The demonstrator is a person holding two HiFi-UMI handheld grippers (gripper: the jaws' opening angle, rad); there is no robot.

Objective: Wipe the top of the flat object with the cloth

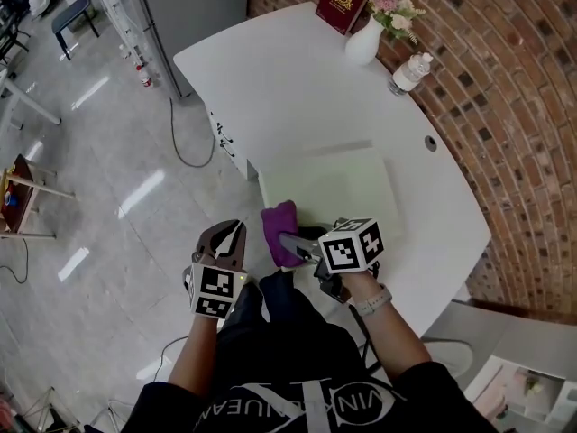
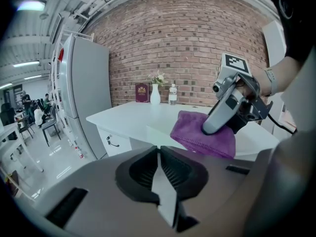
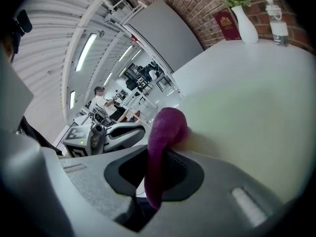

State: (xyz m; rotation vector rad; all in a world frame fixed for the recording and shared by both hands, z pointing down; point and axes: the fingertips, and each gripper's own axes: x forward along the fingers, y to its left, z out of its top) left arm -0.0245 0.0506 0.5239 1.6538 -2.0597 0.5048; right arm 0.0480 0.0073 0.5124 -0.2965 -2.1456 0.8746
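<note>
A pale green flat board (image 1: 335, 180) lies on the white table (image 1: 270, 79). At its near left corner a purple cloth (image 1: 280, 227) hangs bunched over the edge. My right gripper (image 1: 288, 242) points left and is shut on the cloth (image 3: 162, 132); in the right gripper view the cloth's fold runs between the jaws and the board (image 3: 256, 112) spreads out to the right. My left gripper (image 1: 235, 230) hovers off the table's edge, left of the cloth, shut with nothing in it. In the left gripper view (image 2: 160, 157) the cloth (image 2: 197, 135) and my right gripper (image 2: 220, 116) are ahead.
At the table's far end stand a red book (image 1: 341, 1), a white vase of flowers (image 1: 365, 40) and a water bottle (image 1: 410, 70). A brick wall (image 1: 505, 79) curves along the right. A grey cabinet (image 1: 194, 16) stands on the left, a cable (image 1: 185, 147) on the floor.
</note>
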